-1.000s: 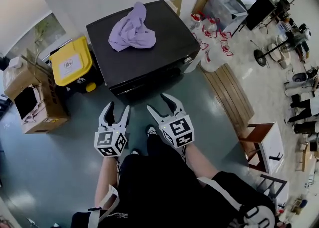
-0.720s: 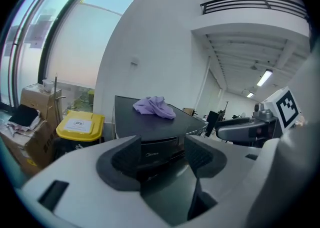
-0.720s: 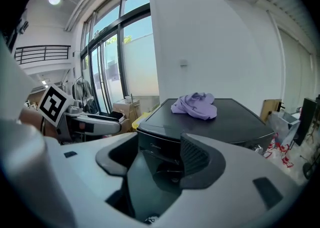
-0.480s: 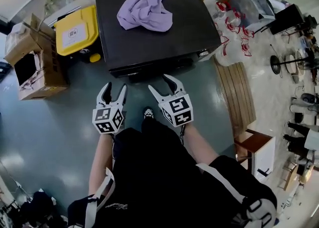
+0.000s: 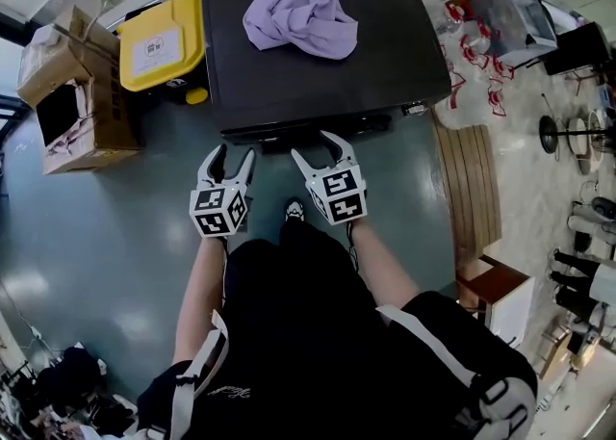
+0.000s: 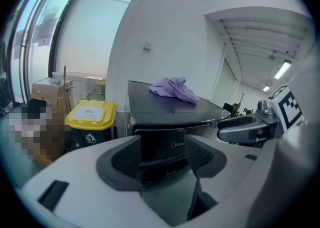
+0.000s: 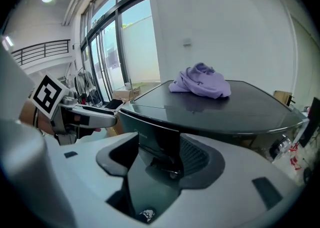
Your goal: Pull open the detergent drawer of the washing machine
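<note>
Atop boxy, glossy black washer (image 5: 385, 63), crumpled lilac cloth (image 5: 300, 7); left gripper (image 5: 234, 154) and right gripper (image 5: 313, 145) face its front, jaws apart, empty.

Washing machine (image 6: 165, 114) front logo (image 6: 178, 144): probably "Midea".

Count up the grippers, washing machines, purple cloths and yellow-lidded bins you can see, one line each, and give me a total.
Grippers: 2 (left gripper, right gripper)
Washing machine: 1
Purple cloth: 1
Yellow-lidded bin: 1
Total: 5
</note>
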### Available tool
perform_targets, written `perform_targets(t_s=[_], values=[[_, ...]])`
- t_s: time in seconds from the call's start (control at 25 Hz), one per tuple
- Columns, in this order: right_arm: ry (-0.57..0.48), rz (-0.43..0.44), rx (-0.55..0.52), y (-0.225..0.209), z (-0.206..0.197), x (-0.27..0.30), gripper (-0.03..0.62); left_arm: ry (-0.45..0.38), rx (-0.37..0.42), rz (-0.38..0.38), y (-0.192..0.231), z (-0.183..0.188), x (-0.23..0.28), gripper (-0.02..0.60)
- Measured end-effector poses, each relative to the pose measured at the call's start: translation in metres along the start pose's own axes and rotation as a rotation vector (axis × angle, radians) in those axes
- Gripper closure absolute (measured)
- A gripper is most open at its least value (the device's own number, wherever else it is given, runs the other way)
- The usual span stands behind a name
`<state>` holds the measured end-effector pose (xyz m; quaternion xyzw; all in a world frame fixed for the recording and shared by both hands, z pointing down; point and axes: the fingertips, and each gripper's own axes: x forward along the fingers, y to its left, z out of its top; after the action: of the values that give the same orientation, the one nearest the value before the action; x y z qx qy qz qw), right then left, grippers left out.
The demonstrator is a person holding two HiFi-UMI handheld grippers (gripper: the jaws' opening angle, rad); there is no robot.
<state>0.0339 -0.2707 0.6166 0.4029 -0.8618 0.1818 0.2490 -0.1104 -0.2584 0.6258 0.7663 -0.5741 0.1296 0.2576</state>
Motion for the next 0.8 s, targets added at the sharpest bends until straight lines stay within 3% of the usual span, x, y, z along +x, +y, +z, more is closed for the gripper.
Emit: perform_targets(t_s=[0.32, 0.8], values=[[0.051, -0.035, 0.042, -0.022, -0.005, 0.021, 0.329, 0.014, -0.036, 0.044, 0.020, 0.000, 0.018, 0.305], [0.072, -0.017, 0.091, -0.013, -0.006, 0.041, 0.370, 0.016, -0.031, 0.050, 0.023, 0.002, 0.029, 0.305]])
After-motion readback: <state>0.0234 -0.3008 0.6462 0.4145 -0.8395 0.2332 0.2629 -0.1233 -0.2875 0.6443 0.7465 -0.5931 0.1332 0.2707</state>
